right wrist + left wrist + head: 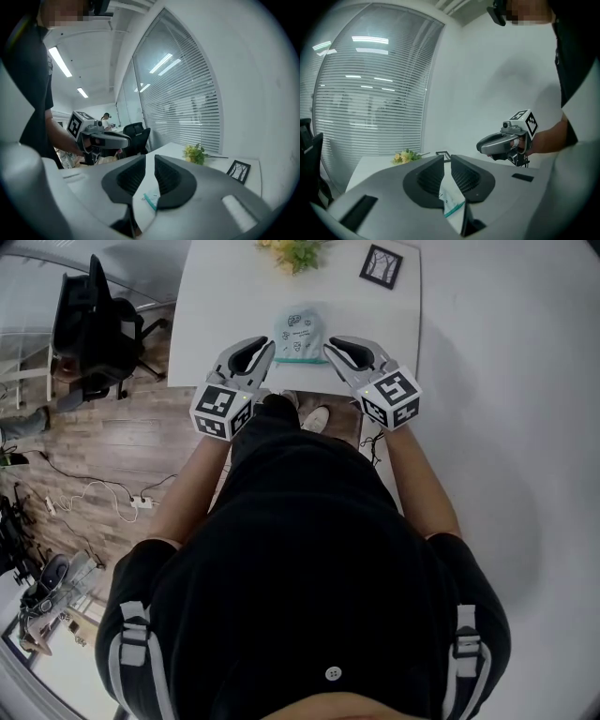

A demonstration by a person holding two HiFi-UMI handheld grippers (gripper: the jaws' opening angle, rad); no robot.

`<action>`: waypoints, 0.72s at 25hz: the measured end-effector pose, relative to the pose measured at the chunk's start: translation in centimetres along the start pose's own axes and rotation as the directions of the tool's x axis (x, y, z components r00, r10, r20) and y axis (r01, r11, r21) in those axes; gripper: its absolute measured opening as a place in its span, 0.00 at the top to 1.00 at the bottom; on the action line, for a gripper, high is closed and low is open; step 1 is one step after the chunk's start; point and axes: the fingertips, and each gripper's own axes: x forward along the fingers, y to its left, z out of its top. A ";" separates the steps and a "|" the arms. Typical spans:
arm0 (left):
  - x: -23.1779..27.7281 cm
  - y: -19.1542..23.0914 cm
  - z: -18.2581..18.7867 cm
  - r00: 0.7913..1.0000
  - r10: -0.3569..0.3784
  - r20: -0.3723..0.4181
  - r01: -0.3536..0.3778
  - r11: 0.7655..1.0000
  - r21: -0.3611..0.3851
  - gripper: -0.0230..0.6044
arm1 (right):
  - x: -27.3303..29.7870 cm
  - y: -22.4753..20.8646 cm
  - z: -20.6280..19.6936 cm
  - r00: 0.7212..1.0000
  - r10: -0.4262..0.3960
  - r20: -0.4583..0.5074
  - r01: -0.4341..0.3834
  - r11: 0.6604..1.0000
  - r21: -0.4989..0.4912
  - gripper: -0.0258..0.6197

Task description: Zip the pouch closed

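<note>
Your left gripper (pixel 270 347) and right gripper (pixel 329 349) each pinch the pouch (pixel 300 334) in near-closed jaws over the table's (pixel 225 296) near edge.

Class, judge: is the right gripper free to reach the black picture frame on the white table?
Probably not: the right gripper is shut on the pale blue pouch; nothing else blocks the black picture frame.

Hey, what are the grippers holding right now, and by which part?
Both hold the pouch: the left gripper pinches its left end and the right gripper its right end, each near the teal edge.
</note>
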 end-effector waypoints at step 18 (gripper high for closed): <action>-1.7 -4.4 7.0 0.979 -0.118 0.166 0.103 0.990 0.096 0.95 | -2.9 3.1 7.6 0.981 0.016 0.193 0.006 0.994 -0.110 0.94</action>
